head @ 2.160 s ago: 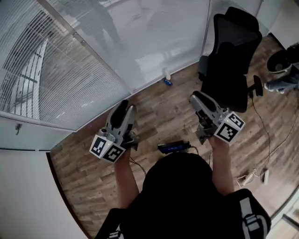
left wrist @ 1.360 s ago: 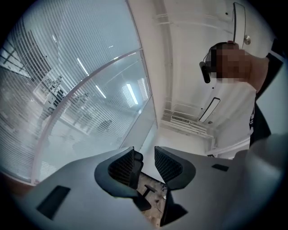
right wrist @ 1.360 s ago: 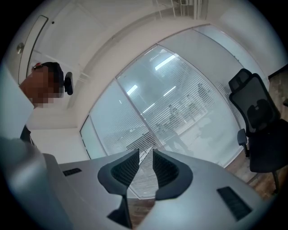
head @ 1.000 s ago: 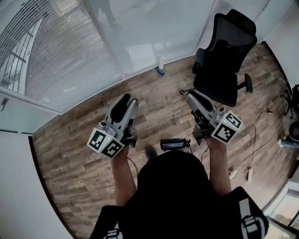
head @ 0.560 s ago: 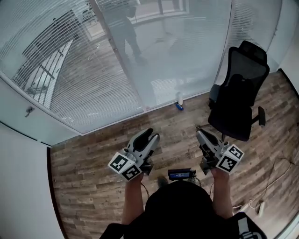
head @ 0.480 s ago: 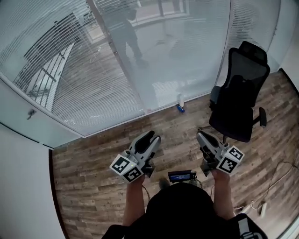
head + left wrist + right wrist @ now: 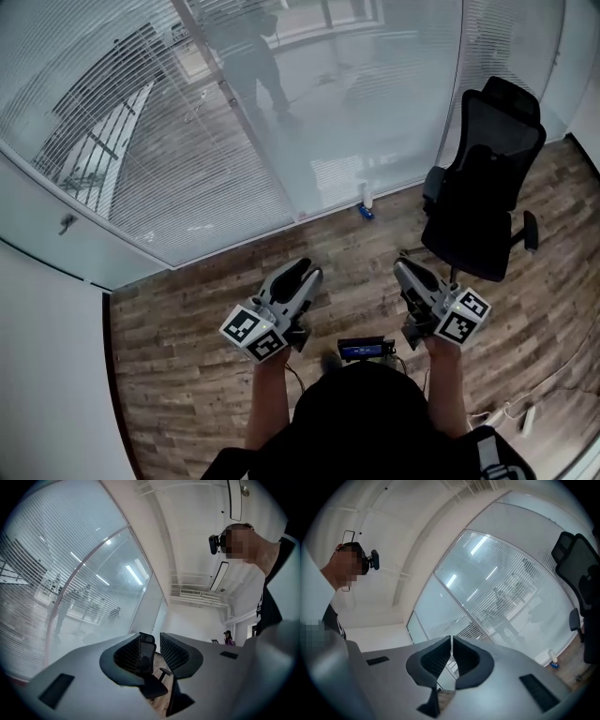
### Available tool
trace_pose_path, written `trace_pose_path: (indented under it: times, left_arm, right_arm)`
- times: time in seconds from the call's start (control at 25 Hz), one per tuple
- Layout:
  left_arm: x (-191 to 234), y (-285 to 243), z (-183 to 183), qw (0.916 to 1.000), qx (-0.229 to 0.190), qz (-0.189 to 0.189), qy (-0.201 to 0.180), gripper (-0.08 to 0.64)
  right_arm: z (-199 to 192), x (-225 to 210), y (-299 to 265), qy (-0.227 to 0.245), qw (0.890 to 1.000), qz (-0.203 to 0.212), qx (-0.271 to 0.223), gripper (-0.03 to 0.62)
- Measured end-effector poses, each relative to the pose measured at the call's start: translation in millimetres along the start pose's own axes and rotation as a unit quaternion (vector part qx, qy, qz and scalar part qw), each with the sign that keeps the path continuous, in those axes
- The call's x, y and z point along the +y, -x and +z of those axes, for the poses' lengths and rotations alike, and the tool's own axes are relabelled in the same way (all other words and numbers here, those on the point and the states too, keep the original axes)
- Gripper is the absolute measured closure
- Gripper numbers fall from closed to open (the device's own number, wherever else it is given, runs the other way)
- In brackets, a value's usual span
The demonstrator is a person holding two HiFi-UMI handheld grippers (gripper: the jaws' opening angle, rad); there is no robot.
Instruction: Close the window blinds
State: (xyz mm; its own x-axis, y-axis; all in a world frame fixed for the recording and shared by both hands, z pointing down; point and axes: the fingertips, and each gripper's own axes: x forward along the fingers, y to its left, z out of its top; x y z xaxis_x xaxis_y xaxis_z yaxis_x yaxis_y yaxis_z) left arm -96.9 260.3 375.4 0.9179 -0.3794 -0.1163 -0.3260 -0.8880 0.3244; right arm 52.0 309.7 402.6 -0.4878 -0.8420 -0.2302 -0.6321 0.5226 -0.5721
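The window blinds [image 7: 141, 141] are thin white strips running across the big glass wall, on the far side of the wooden floor [image 7: 187, 375]. Dark rails show through them. There are two grippers and one black chair [image 7: 483, 187]. The left gripper [image 7: 307, 272] has its fingers [image 7: 125, 656] apart. They have just been closing a little, with nothing between them. The right gripper [image 7: 401, 268] has its fingers together, holding nothing.

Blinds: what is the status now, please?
Left gripper open, empty, fingers just closing slightly. Right gripper shut, empty. Blinds ahead, untouched. Chair at right, clear.
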Motion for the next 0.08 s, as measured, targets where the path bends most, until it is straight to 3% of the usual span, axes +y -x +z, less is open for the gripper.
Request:
trace_pose_path:
  times: [0.08]
  left_arm:
    - [0.6, -2.1, 1.3, 1.0000, 0.000, 0.000, -0.006, 0.420]
  right_arm:
    - [2.3, -2.3, 1.3, 0.002, 1.000, 0.001, -0.006, 0.571]
